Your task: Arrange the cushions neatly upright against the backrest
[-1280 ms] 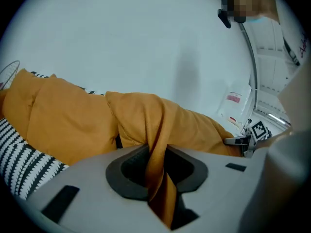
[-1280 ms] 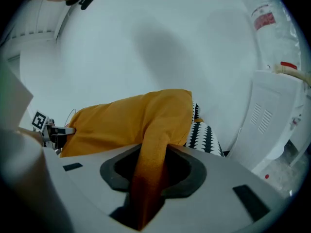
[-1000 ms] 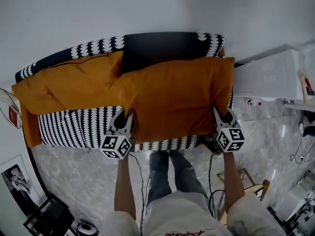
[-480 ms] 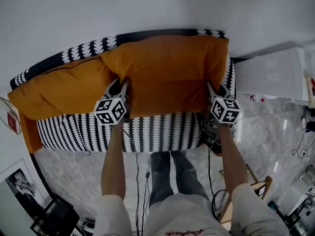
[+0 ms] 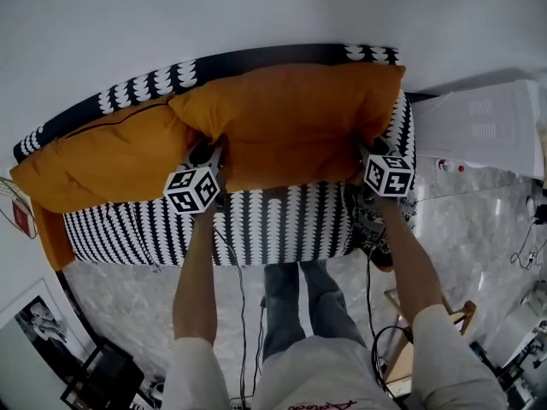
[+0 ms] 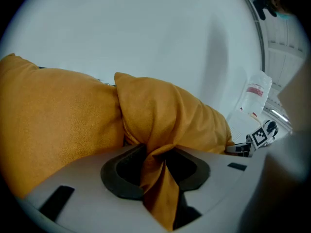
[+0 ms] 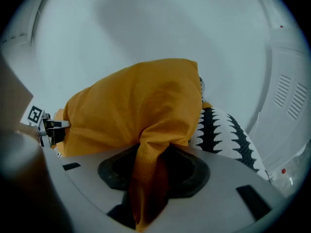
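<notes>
Orange fabric cushion [image 5: 295,122]: left gripper [image 5: 207,150] and right gripper [image 5: 367,149] pinch its corners, jaws just easing open; release evenly so it stands upright.

A large orange fabric cushion [image 5: 295,122] is stood upright against the black-and-white patterned backrest [image 5: 149,84]. A second orange fabric cushion [image 5: 102,161] is leaned touching its left side.

Reaching forward with both arms, pinching folds of orange cushion [image 5: 291,118] in left gripper [image 5: 208,150] and right gripper [image 5: 369,148], with jaws just opening a little.

Orange cushion [image 5: 295,122] against patterned sofa backrest [image 5: 154,82]
</notes>
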Tool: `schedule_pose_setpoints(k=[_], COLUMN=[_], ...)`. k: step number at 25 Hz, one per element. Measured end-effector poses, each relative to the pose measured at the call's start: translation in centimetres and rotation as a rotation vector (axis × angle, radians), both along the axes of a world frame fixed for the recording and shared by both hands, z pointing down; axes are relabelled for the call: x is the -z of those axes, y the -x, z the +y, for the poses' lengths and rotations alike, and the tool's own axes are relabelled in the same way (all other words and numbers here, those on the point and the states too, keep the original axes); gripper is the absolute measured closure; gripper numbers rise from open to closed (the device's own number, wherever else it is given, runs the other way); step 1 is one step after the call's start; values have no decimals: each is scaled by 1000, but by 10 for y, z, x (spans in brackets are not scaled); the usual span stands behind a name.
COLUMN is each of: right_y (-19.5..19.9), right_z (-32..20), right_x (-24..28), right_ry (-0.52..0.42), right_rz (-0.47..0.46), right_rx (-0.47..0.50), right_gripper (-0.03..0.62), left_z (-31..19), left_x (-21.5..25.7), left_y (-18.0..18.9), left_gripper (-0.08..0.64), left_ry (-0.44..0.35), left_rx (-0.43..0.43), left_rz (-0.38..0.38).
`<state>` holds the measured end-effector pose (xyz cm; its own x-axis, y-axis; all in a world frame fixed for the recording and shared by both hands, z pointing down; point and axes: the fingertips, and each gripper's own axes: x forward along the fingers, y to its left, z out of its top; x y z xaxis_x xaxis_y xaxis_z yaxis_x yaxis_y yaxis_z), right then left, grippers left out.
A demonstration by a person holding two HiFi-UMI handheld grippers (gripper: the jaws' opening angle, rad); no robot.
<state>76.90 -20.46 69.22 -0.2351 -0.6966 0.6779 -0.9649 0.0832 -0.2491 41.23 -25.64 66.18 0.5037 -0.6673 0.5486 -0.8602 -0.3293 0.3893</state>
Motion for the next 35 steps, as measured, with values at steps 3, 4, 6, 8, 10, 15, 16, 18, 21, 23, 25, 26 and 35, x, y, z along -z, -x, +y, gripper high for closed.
schedule_pose_setpoints(k=[3, 4, 6, 8, 10, 15, 16, 18, 21, 23, 25, 26, 35], right_y=[0, -1, -1, -1, -1, -6, -8, -11, -15, -15, -14, -14, 12], right_z=[-7, -9, -13, -15, -15, -6, -3, 3, 21, 38, 46, 47, 89], right_x=[-21, -28, -41, -49, -51, -43, -39, -29, -7, 7, 20, 28, 126], right_ry=[41, 55, 85, 113, 130, 117, 106, 71, 3, -33, -69, -92, -258], right_rz=[-1, 1, 12, 22, 29, 16, 21, 45, 62, 50, 44, 46, 42], right_rx=[2, 9, 30, 40, 34, 9, 9, 14, -10, -35, -29, -19, 23], right_gripper=[406, 402, 399, 391, 382, 350, 341, 330, 313, 310, 310, 310, 554], left_z=[-6, -7, -10, -14, -16, -6, -3, 3, 22, 38, 49, 53, 113], left_x=[-13, -17, -26, -33, -36, -28, -25, -16, -3, 5, 13, 17, 96], left_y=[0, -1, -2, -4, -5, -3, -2, 1, 11, 17, 18, 16, -12], left_gripper=[422, 419, 409, 407, 403, 394, 388, 366, 342, 334, 334, 334, 529], left_ry=[22, 30, 54, 90, 120, 109, 95, 54, -5, -25, -43, -56, -190], left_rx=[-17, -24, -29, -22, -15, -10, -8, 4, 54, 101, 122, 120, 18], left_rz=[-17, -26, -39, -56, -82, -100, -103, -123, -172, -169, -148, -140, -113])
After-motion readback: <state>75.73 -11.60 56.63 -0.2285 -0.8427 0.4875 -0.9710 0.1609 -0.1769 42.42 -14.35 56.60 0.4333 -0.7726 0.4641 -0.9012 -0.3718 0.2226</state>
